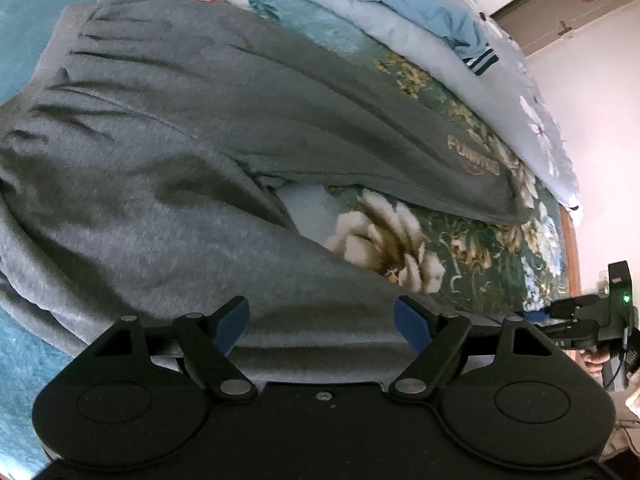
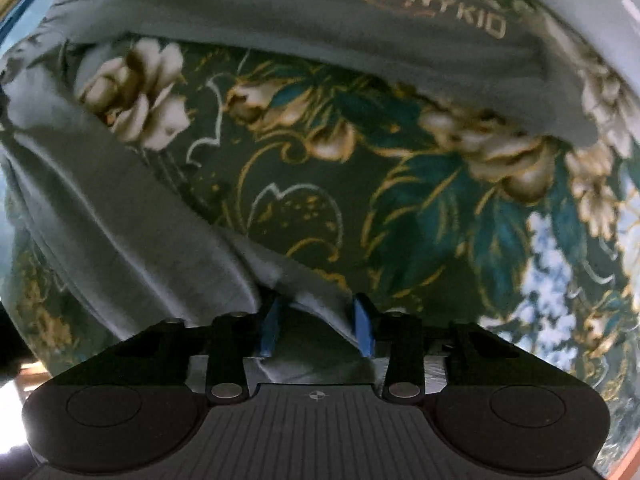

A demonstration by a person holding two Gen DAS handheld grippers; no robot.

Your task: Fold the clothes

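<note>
Grey sweatpants (image 1: 180,140) lie spread on a floral teal bedspread (image 1: 460,248), waistband at the far left and both legs running right. The far leg carries a gold "FUNNY KID" print (image 2: 420,0). My left gripper (image 1: 320,312) hangs open just above the near leg, with nothing between its blue pads. My right gripper (image 2: 316,312) points down at the near leg's end (image 2: 120,208). Its jaws stand narrow, and bunched grey cloth is pinched between them with pleats running into the grip. In the left wrist view the right gripper (image 1: 580,312) shows at the right edge.
A pale blue duvet (image 1: 400,28) with a blue garment (image 1: 440,16) on it lies along the bed's far side. The wooden bed edge (image 1: 570,248) runs at the right, with a cardboard box (image 1: 568,8) and a wall beyond. Bare bedspread (image 2: 360,180) shows between the legs.
</note>
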